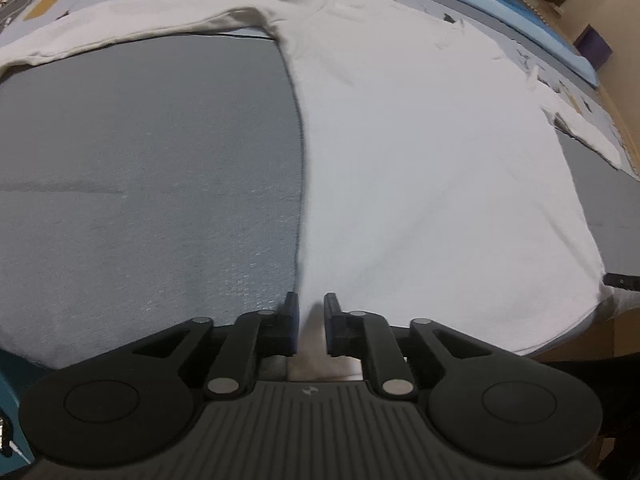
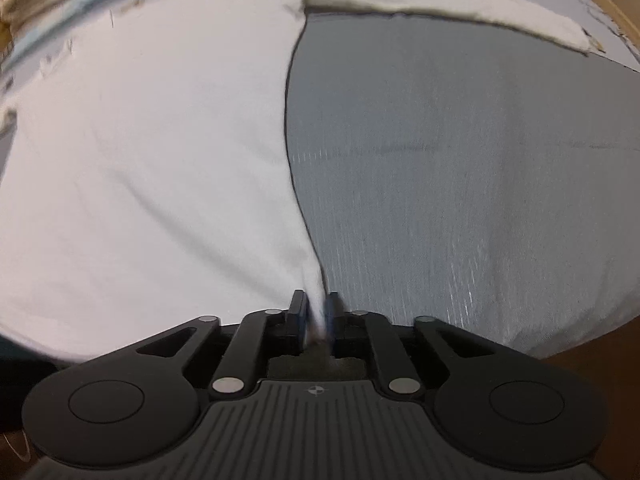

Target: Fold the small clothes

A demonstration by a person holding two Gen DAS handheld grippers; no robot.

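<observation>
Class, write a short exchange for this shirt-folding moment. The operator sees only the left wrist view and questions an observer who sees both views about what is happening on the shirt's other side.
Operator: My left gripper has the white shirt between its fingers. Is the other gripper holding it too?
Observer: Yes. The right gripper pinches the shirt's side edge at the bottom corner, with the cloth drawn up into its narrow gap.
Operator: I see little of the sleeve on that side. How does it lie?
Observer: That sleeve lies stretched straight out sideways, flat and not yet folded in, along the far edge of the grey mat.
</observation>
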